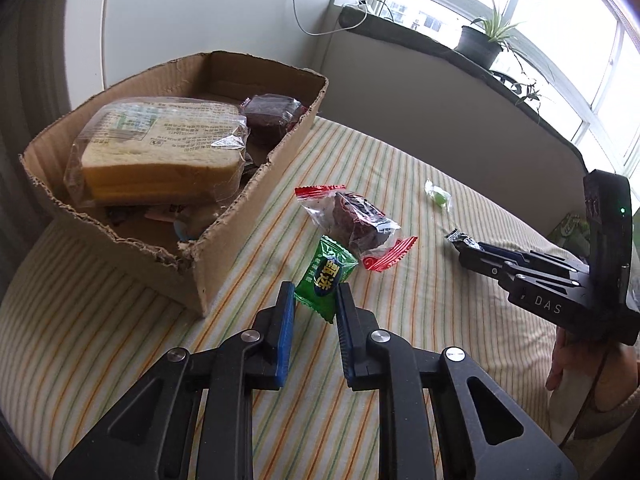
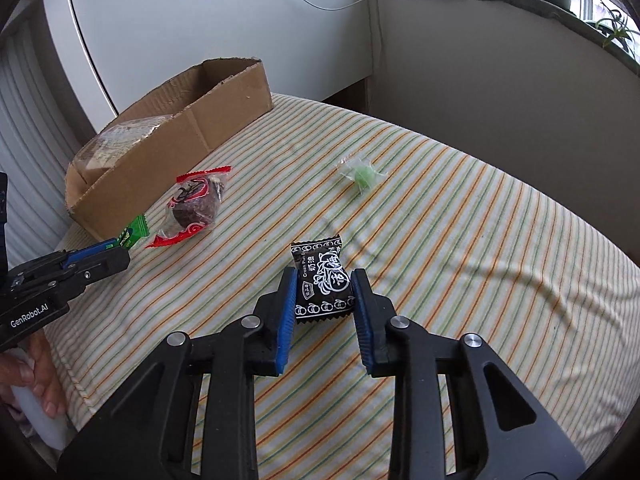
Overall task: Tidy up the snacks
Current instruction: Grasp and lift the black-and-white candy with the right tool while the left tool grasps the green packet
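My left gripper (image 1: 314,294) is shut on a green wrapped candy (image 1: 325,273), held above the striped cloth just right of the cardboard box (image 1: 240,216). The candy also shows in the right wrist view (image 2: 134,234). My right gripper (image 2: 325,280) is shut on a black wrapped candy (image 2: 323,280) over the cloth. In the left wrist view its black wrapper tip (image 1: 460,237) sticks out of the right gripper (image 1: 466,254). A red-edged clear packet with a dark cake (image 1: 354,222) lies beside the box. A small green sweet in clear wrap (image 1: 439,196) lies further right.
The box holds a bagged bread loaf (image 1: 160,152), a dark wrapped cake (image 1: 272,114) and small items beneath. The striped cloth (image 2: 480,260) covers the surface. A windowsill with potted plants (image 1: 480,42) runs behind. A white wall panel (image 2: 200,20) stands behind the box.
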### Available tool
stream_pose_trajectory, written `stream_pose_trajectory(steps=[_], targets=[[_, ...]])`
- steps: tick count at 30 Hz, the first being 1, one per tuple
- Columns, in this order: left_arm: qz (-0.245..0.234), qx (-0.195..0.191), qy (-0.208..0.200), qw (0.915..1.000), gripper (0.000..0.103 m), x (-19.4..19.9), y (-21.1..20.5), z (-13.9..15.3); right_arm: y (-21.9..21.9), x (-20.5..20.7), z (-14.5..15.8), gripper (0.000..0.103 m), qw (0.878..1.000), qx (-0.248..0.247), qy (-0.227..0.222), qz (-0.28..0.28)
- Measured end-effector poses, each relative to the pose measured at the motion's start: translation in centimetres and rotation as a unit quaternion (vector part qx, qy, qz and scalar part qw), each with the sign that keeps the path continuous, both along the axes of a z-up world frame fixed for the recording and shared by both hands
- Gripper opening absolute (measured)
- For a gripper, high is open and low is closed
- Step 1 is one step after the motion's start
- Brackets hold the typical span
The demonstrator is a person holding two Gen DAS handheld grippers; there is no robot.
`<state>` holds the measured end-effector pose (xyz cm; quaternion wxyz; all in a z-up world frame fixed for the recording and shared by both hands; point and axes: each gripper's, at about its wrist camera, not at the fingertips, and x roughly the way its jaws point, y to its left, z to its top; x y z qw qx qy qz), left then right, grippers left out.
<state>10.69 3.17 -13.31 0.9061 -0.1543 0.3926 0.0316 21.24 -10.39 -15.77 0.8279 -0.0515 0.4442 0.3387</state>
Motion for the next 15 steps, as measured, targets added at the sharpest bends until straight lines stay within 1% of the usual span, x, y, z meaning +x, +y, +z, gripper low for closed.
stream_pose_trajectory(steps=[5, 10, 13, 15], targets=[[-0.010, -0.021, -0.017, 0.9996, 0.018, -2.0, 0.0, 0.7, -0.8, -3.0, 1.3, 0.028, 0.999, 0.026, -0.007, -0.041], [-0.028, -0.033, -0.041, 0.9982, 0.018, -4.1, -0.5, 1.7, -2.1, -6.6, 2.2, 0.028, 0.993, 0.065, -0.020, -0.096], [-0.049, -0.047, -0.069, 0.9953, 0.018, -5.1, -1.1, 2.6, -3.0, -8.6, 2.5, 0.028, 0.989, 0.084, -0.032, -0.119], [-0.061, -0.041, -0.088, 0.9934, 0.018, -5.9, -1.9, 3.2, -3.6, -9.6, 2.9, 0.028, 0.986, 0.090, -0.041, -0.132]])
